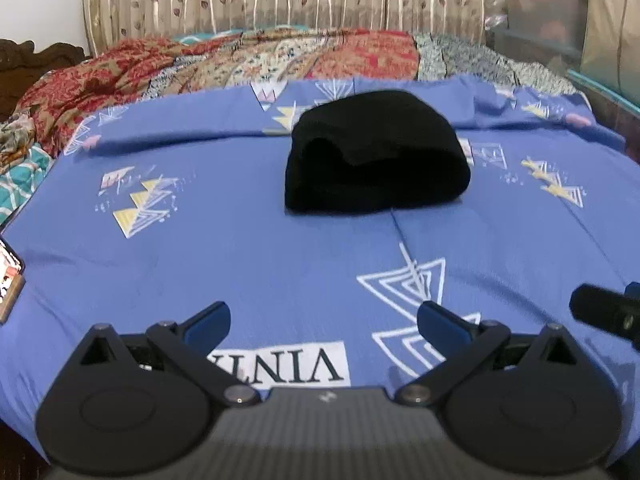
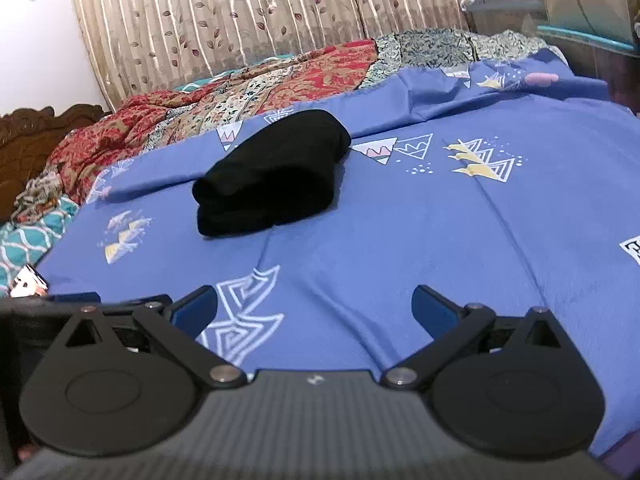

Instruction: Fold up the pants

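Both tongs are empty and spread wide: the left gripper (image 1: 324, 322) and the right gripper (image 2: 314, 306) hover side by side low over the near edge of the bed, blue pads apart, nothing between them. In the left wrist view the dark body of the right gripper shows at the right margin, so the two tools sit close together. The black pants (image 1: 376, 152) lie as a compact folded bundle on the blue sheet (image 1: 240, 248), toward the far side of the bed and well apart from both tools, just short of the rumpled red patterned quilt (image 1: 120, 68) along the far edge. The bundle appears doubled over several times, with one rounded fold facing the cameras and a looser flap on top. Judgement: the folding looks essentially finished, and the step in hand is a release and pull-back, or at most a final tidy. To do that well, the tools should stay clear of the bundle so no pad snags the top flap. If a correction is wanted, approach from the near side, pinch only the loose upper layer, and lay it flat without dragging the stack across the sheet. A phone (image 1: 10, 276) rests at the left edge of the bed, away from the work.
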The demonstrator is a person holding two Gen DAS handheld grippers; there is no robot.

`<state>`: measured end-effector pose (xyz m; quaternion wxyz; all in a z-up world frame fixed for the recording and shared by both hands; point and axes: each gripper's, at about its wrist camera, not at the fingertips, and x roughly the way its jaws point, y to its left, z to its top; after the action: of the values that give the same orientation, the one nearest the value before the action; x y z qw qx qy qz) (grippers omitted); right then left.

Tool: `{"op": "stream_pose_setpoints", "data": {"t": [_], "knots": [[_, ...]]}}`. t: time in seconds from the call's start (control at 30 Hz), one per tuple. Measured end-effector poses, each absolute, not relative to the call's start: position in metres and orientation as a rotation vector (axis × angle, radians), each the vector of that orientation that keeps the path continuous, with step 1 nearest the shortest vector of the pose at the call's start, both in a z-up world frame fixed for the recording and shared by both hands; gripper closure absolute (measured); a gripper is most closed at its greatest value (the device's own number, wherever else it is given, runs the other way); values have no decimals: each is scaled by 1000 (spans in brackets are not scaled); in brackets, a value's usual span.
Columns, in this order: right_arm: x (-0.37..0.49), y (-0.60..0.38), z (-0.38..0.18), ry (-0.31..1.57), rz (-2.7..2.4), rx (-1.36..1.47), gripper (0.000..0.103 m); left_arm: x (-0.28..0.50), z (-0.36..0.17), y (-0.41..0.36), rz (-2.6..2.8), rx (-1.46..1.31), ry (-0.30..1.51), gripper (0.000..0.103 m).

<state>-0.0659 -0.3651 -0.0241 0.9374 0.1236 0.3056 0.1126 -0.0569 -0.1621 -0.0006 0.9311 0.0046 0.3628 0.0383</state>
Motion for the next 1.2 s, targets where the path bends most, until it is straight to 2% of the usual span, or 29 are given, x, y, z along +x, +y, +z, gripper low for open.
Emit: {"op": "stream_pose_setpoints", "data": {"t": [0.5,1.2], "knots": [[-76,-344,-20,625,207,259,0,-73,17,-169,188,154,669,0],[-87,-347,-24,622,193,286,0,-79,16,-175,155,127,785,0]]}}
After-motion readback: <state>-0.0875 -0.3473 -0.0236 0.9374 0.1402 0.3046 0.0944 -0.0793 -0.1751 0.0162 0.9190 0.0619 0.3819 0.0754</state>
